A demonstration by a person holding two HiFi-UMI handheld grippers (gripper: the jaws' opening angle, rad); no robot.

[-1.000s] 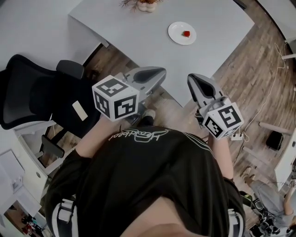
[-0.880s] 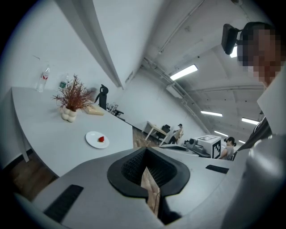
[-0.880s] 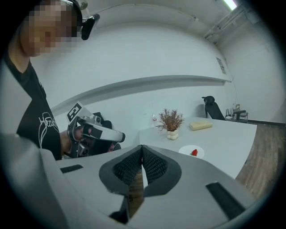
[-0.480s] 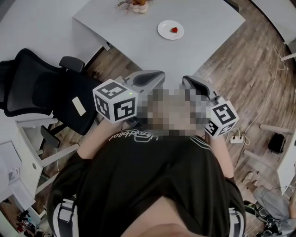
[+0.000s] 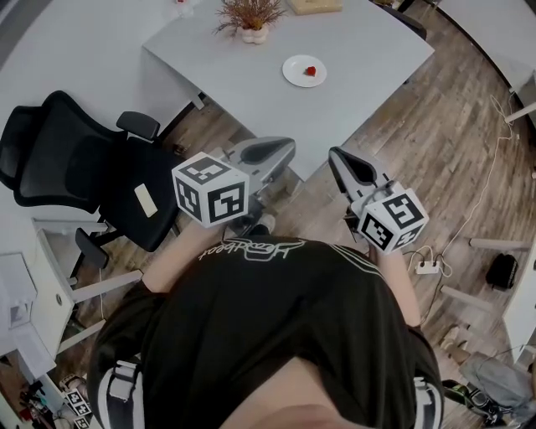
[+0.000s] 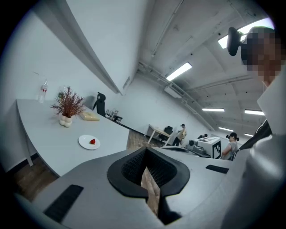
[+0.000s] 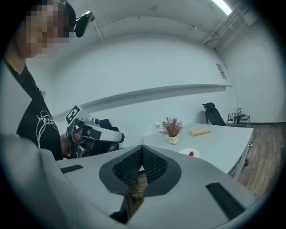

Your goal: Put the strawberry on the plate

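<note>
Two tongs are sitting closed and empty: left tongs (image 5: 280,149) and right tongs (image 5: 335,159), both hanging near the person's chest, well apart from the bench (image 5: 360,59). Strawberry (image 5: 311,71) is already lying on the plate (image 5: 293,74), near the potted plant (image 5: 249,17). Placing step is looking done; nothing seems left to grasp, so the next move is calling only for staying clear.

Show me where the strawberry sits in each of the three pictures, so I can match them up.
Head view: the strawberry lies on the plate, near the top, just right of centre.
Left gripper view: the strawberry is at the left, on the plate.
Right gripper view: the strawberry is right of centre, on the plate.
Shared landmark: the vase of dried twigs near the plate.
</note>
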